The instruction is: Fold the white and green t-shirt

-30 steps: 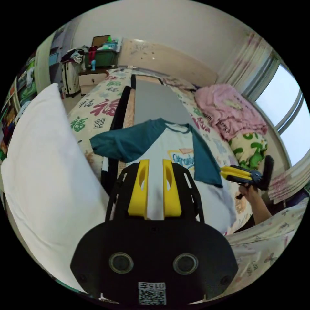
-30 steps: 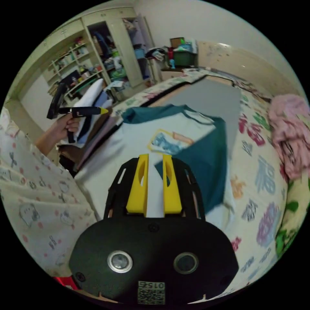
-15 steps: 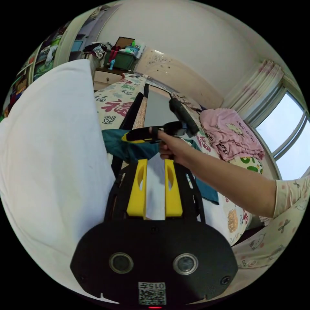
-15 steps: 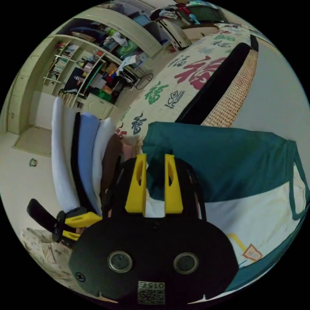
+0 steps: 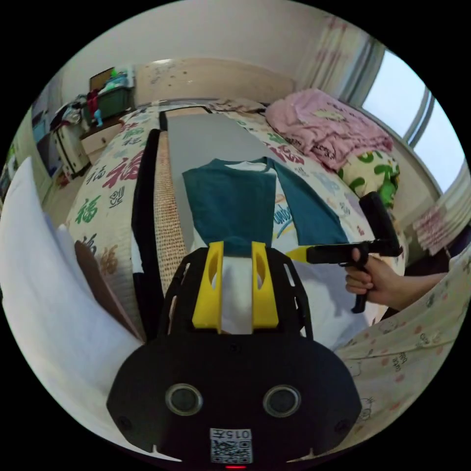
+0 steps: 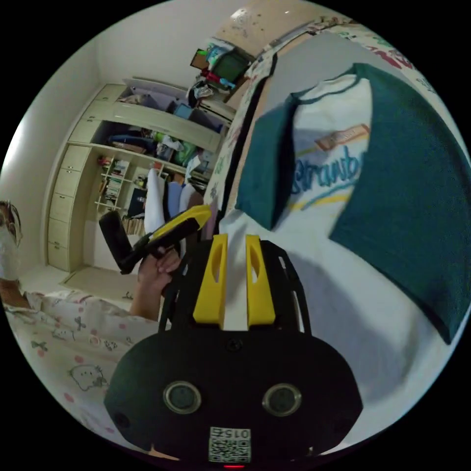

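t-shirt (image 5: 245, 206) lies flat on bed (image 5: 108, 196), one sleeve (image 5: 230, 201) folded in.

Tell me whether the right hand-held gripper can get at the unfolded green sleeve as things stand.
Probably yes. The right hand-held gripper hangs open and empty over the t-shirt, beside the unfolded sleeve; nothing lies on that sleeve or between them.
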Available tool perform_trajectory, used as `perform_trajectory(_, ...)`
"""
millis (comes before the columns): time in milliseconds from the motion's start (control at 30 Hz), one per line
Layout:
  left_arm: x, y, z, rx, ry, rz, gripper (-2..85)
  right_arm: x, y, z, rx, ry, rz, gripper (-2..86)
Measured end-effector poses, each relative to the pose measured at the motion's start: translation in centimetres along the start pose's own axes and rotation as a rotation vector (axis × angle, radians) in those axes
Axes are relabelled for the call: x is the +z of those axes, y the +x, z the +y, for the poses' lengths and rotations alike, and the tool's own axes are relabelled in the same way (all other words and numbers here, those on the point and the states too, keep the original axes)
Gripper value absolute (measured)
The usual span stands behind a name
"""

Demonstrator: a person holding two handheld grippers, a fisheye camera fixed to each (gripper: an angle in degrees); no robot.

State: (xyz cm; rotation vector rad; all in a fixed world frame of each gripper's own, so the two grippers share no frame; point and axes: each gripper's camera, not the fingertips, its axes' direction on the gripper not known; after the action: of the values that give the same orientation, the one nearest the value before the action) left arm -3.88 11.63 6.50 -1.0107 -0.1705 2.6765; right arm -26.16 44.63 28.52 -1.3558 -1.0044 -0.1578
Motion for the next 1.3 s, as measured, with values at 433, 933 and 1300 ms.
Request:
perform_trajectory(433, 11.6, 7.0, -6.0, 0.226, -0.127, -0.019, 8.8, 14.4, -2.7, -19.9, -0.186, -0.214, 0.56, 9.8)
perform_trajectory(933, 10.2, 6.3, -6.0, 0.228, -0.055, 0.018, 1.6, 13.6, -11.9, -11.3, -0.158, -0.139, 0.363, -0.1)
perform_trajectory(1300, 13.5, 4.2, -2.5, 0.128, -0.207, 0.034, 2.2, 18.8, -13.8, -4.0, -0.069, -0.181, 0.451, 1.7)
